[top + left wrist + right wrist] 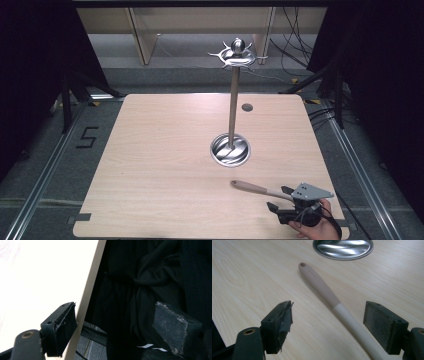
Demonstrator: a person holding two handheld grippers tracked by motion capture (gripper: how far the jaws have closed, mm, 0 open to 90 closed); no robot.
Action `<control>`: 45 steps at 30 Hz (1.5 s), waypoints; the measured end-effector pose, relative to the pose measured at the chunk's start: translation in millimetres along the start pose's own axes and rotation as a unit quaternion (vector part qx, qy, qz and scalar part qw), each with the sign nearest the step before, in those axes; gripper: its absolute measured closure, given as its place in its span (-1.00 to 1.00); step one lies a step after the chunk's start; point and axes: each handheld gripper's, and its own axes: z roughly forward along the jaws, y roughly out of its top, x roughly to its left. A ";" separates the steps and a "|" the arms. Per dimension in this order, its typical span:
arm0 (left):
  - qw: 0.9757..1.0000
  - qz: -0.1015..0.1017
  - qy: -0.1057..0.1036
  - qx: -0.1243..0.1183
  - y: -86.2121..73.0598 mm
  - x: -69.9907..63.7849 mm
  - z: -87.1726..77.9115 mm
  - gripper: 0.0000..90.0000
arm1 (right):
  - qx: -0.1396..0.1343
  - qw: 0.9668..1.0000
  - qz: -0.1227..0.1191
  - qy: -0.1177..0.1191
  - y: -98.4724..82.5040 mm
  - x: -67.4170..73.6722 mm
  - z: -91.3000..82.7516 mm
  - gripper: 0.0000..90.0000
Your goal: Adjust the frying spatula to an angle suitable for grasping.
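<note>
A long utensil handle (pixel 252 188), tan at its holed end and cream farther back, lies flat on the wooden table (pixel 160 150) near the front right. My right gripper (pixel 279 197) is open around its near part, held by a hand at the table's corner. In the right gripper view the handle (pixel 322 287) runs between the spread jaws of the right gripper (pixel 334 317), closer to the right pad, touching neither. A tall metal stand (pixel 233 105) with hooks at its top rises from a round steel base (pixel 230 149) just beyond. My left gripper (pixel 117 325) is open and holds nothing.
The stand's steel base (pixel 343 247) lies just past the handle's tip. A small grey disc (pixel 246 107) sits on the table behind the stand. The left gripper view looks past the table edge (pixel 87 302) at black clothing (pixel 140 277). Cables and rails run along the floor.
</note>
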 end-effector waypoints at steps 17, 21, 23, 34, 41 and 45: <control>1.000 0.001 0.000 0.001 0.0 0.2 0.2 -0.60 | 0.022 1.000 0.007 -0.008 3.5 1.6 1.0 -0.41; 1.000 0.001 0.000 0.002 0.0 0.1 0.6 -0.60 | 0.021 1.000 -0.010 -0.012 7.8 -3.0 0.5 -0.39; 1.000 0.001 -0.001 0.003 0.1 0.3 0.8 -0.60 | 0.027 0.999 -0.014 -0.012 11.0 -5.0 0.4 -0.37; 1.000 0.005 -0.004 0.008 0.8 1.0 0.2 -0.60 | 0.094 0.994 -0.056 0.008 25.0 -10.5 8.4 -0.12; 1.000 0.001 0.003 -0.003 -0.1 0.3 0.7 -0.60 | 0.129 0.987 -0.088 0.025 40.2 -14.4 19.7 0.01; 1.000 0.001 0.004 -0.004 -0.3 0.3 0.9 -0.60 | 0.141 0.985 -0.096 0.025 47.2 -17.1 27.3 0.06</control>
